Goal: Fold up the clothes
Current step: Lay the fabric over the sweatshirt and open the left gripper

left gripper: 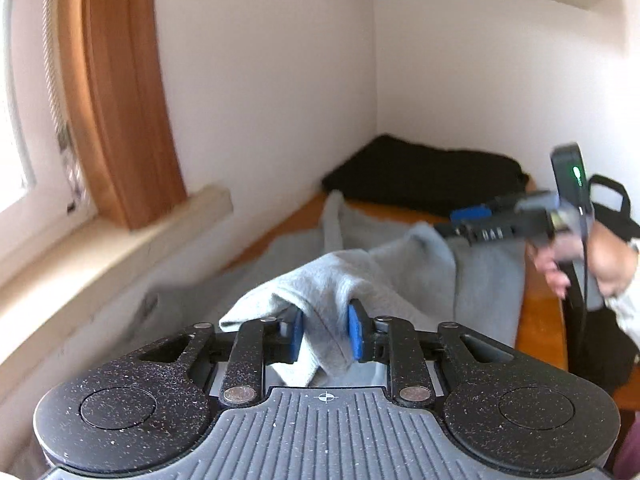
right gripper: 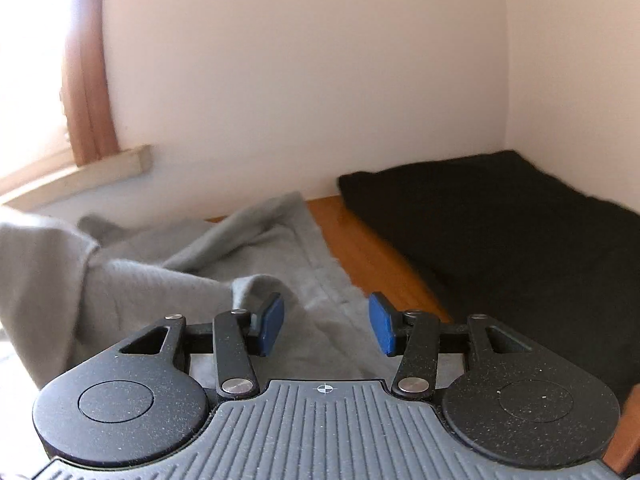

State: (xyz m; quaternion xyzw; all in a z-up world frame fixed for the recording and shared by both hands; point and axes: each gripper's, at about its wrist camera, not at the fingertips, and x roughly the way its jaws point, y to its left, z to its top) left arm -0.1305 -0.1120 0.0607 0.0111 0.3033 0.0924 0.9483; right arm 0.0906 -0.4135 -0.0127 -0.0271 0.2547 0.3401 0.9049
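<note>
Left wrist view: the left tool pinches a bunched fold of the soft grey knit garment, lifted off the wooden tabletop, probably to carry that edge over for a fold. A folded black garment lies by the wall.

Right wrist view: the right tool hangs half-wide and empty above the grey garment's flat hemmed edge, seemingly ready to pin it.

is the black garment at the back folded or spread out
Folded. The black garment lies in the corner as a neat, thick rectangle with straight edges on the wooden table, unlike the rumpled grey garment beside it.
</note>
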